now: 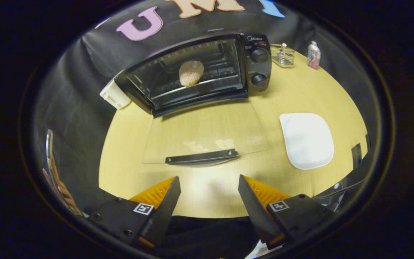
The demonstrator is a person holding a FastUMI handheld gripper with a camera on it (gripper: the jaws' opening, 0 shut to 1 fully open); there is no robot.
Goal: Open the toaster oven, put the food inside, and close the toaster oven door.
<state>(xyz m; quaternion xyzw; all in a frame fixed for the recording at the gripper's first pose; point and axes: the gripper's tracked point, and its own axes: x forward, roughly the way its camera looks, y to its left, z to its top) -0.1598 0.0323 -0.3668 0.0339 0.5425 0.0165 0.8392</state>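
Note:
A black toaster oven [253,61] stands at the far side of the wooden table. Its glass door [207,133] lies folded flat down toward me, with the black handle [201,157] at its near edge. A round tan piece of food [191,73] rests on the rack inside the oven. My gripper [209,185] hovers above the table just short of the door handle, open, with nothing between its fingers.
A white plate [307,139] lies on the table [300,90] right of the door. A small wire basket [283,55] and a little bottle [313,55] stand behind the oven's right side. A white box [115,95] sits at the oven's left.

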